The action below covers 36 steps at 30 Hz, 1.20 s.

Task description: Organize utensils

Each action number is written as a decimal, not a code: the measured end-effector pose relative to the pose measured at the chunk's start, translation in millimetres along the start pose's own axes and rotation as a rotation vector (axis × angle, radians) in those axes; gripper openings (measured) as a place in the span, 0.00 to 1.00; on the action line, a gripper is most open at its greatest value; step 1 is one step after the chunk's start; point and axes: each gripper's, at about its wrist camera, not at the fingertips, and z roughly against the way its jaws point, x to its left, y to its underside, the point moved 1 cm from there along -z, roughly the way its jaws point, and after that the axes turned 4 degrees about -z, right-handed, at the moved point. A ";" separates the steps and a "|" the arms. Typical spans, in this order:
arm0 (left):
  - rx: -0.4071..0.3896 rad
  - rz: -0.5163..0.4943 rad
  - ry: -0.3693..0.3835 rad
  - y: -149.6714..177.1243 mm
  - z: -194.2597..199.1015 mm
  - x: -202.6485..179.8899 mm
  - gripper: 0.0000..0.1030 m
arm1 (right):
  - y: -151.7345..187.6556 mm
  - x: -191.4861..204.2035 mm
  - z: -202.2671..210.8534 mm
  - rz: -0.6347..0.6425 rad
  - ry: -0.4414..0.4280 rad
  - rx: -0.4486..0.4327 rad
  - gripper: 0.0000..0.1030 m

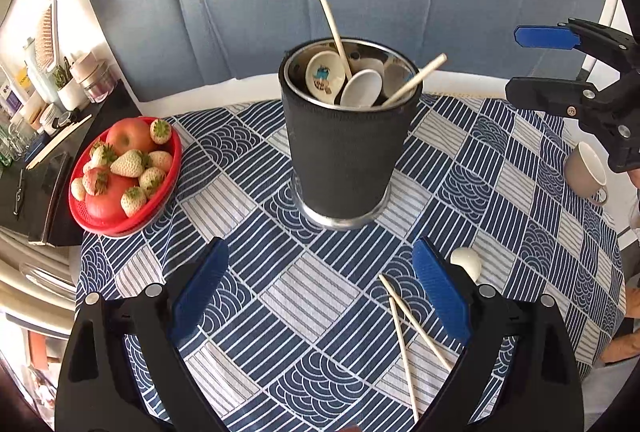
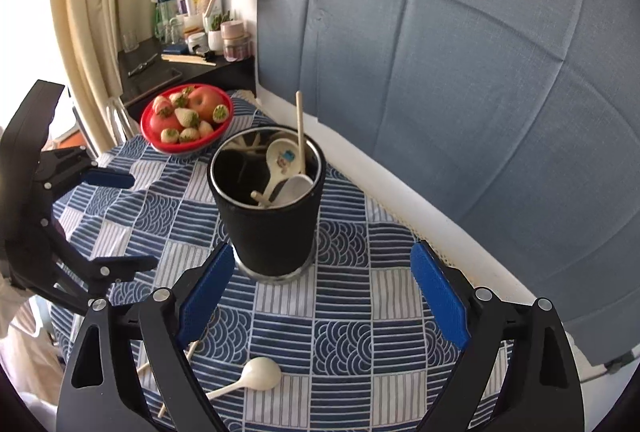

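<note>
both grippers wide open, loose utensils on the cloth

the utensil holder (image 1: 344,136) stands upright on the patterned tablecloth (image 1: 304,288), straight ahead of my left gripper (image 1: 320,288) and just past the tip of my right gripper's (image 2: 320,296) left finger. it is a metal cup in a black sleeve, and i can see spoons (image 1: 362,88) and two chopsticks (image 1: 416,80) leaning inside it.

still out on the cloth: a pair of chopsticks (image 1: 404,328) lies crossed just inside my left gripper's right finger, running back toward me. a white spoon (image 2: 256,376) lies low between my right gripper's fingers, nearer the left one, bowl up, with its handle going under that finger. in the left view only its bowl shows, just outside the right finger.

my left gripper's jaws are spread wide, with nothing pressed between the blue pads. my right gripper is the same: wide apart, gripping nothing, the spoon lying untouched below it.

further out, a red bowl of fruit (image 1: 124,172) sits at the table edge, ahead and to the left of both grippers. a small cup (image 1: 586,168) lies tipped on its side far to the right of my left gripper, below the other gripper's fingers. behind the table hangs a blue cloth backdrop (image 2: 440,52), and a dark shelf of jars and bottles (image 2: 192,44) stands beyond the fruit.
</note>
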 end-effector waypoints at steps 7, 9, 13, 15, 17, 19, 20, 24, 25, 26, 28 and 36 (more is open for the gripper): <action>0.082 -0.055 -0.019 38.5 -5.4 -13.6 0.89 | 24.7 13.3 -18.1 0.018 -0.047 0.088 0.83; 0.105 -0.042 -0.030 49.1 -6.9 -14.3 0.89 | 29.9 16.6 -24.0 0.023 -0.053 0.112 0.83; 0.141 -0.021 -0.036 69.3 -7.8 -16.5 0.89 | 40.3 25.3 -37.0 0.036 -0.079 0.162 0.83; 0.158 -0.013 -0.043 79.2 -8.0 -17.6 0.89 | 46.4 31.3 -43.5 0.055 -0.089 0.190 0.83; 0.172 0.000 -0.042 88.3 -8.4 -18.5 0.89 | 52.4 37.1 -50.0 0.072 -0.099 0.215 0.83; 0.193 0.008 -0.042 97.3 -9.9 -20.3 0.89 | 58.8 41.9 -54.7 0.084 -0.114 0.234 0.83; 0.202 0.012 -0.045 101.7 -11.0 -21.4 0.89 | 61.6 44.6 -57.0 0.090 -0.121 0.243 0.83; 0.237 0.024 -0.036 120.6 -15.5 -29.0 0.89 | 72.0 57.2 -66.0 0.111 -0.146 0.278 0.83; 0.244 0.026 -0.037 124.8 -16.5 -30.7 0.89 | 74.3 60.3 -68.0 0.115 -0.154 0.286 0.83; 0.254 0.029 -0.033 129.0 -17.9 -32.5 0.89 | 76.9 64.1 -70.2 0.121 -0.163 0.295 0.83; 0.269 0.034 -0.028 136.4 -20.0 -35.9 0.89 | 82.3 71.9 -75.0 0.136 -0.173 0.313 0.83; 0.293 0.046 -0.007 152.6 -25.8 -48.6 0.89 | 100.8 97.7 -91.0 0.200 -0.190 0.381 0.83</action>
